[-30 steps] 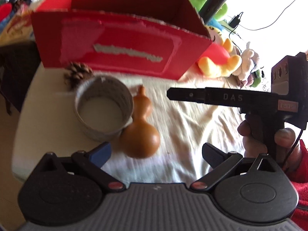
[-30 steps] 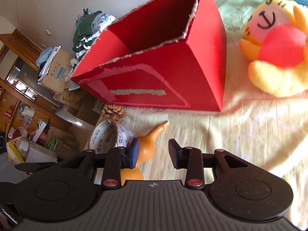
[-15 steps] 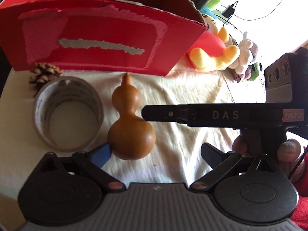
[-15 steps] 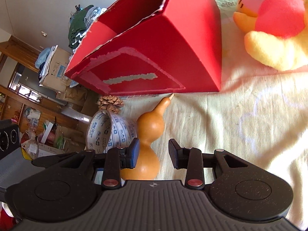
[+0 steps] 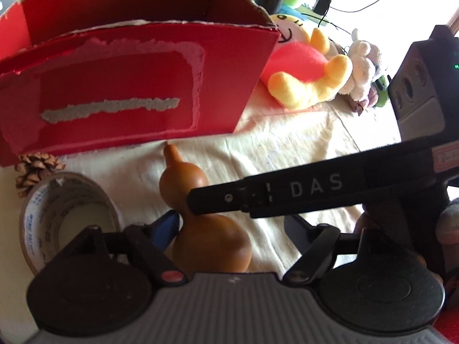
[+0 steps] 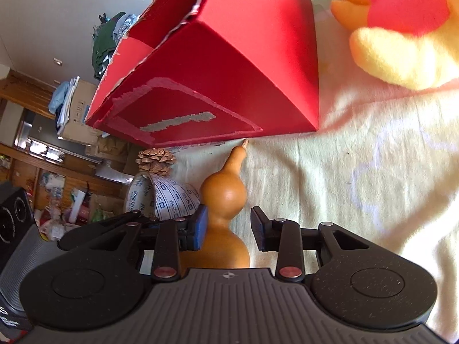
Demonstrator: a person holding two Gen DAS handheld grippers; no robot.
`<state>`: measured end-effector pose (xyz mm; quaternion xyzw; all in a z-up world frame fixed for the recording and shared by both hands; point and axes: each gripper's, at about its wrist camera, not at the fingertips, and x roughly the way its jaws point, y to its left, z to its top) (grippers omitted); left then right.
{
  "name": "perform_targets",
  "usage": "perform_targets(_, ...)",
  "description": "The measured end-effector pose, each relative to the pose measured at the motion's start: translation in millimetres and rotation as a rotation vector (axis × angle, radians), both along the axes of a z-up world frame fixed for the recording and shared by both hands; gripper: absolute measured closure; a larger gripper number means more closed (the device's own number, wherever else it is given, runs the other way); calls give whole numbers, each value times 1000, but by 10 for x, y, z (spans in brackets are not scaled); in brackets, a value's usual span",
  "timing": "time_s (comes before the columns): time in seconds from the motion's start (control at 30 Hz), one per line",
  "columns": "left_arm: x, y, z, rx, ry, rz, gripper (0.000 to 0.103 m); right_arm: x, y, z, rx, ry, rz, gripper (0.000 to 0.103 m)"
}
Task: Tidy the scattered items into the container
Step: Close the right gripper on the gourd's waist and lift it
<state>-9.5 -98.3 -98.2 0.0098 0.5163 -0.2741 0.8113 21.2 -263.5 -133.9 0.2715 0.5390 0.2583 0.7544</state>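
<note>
Gourd (image 5: pixel 210 238), brown and smooth, lies on the cream cloth (image 5: pixel 287 154) at the lower centre of the left wrist view, its thin neck pointing up the frame toward the red box (image 5: pixel 120 86). The left hand-held gripper (image 5: pixel 229 226) straddles it: the blue-padded finger (image 5: pixel 167 223) at the left sits just beside the gourd's waist, the other finger stands clear at the right, and the jaws are closing with the gourd between them, not yet pressed on both sides. The right hand-held gripper (image 6: pixel 228 226) reaches in from the right of that view as a black bar crossing over the gourd's waist. In the right wrist view its 2 fingers stand partly apart around the gourd's (image 6: pixel 223 197) waist, the left blue pad close against it, the right pad off it with cloth showing between.

Left of the gourd stands a tape roll (image 5: pixel 66 218) on its edge, and a pine cone (image 5: pixel 36 169) lies above it, just beside the box's front wall. The box is open at the top. A yellow and red plush toy (image 5: pixel 309 71) lies at the box's right.
</note>
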Motion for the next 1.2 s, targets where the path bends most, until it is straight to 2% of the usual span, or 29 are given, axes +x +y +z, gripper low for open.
perform_targets(0.17,5,13,6,-21,-12,-10,30,34,10,-3,11,16,18,70)
perform_targets(0.3,3,9,8,-21,-12,-20,30,27,-33,16,8,20,22,71)
perform_targets(0.4,-1,3,25,-26,-16,-30,36,7,-65,53,4,6,30,73)
perform_targets(0.53,-28,-22,62,-45,-24,-64,39,-13,-138,42,29,31,20,74)
perform_targets(0.7,-55,-91,37,-35,-16,-108,42,-57,-231,-70,70,90,-21,73)
perform_targets(0.97,-59,-140,-49,-26,1,-151,42,-115,-277,-74,76,117,-69,71)
perform_targets(1.2,-57,-198,179,-70,-55,-293,43,-339,-453,210,79,47,-193,72)
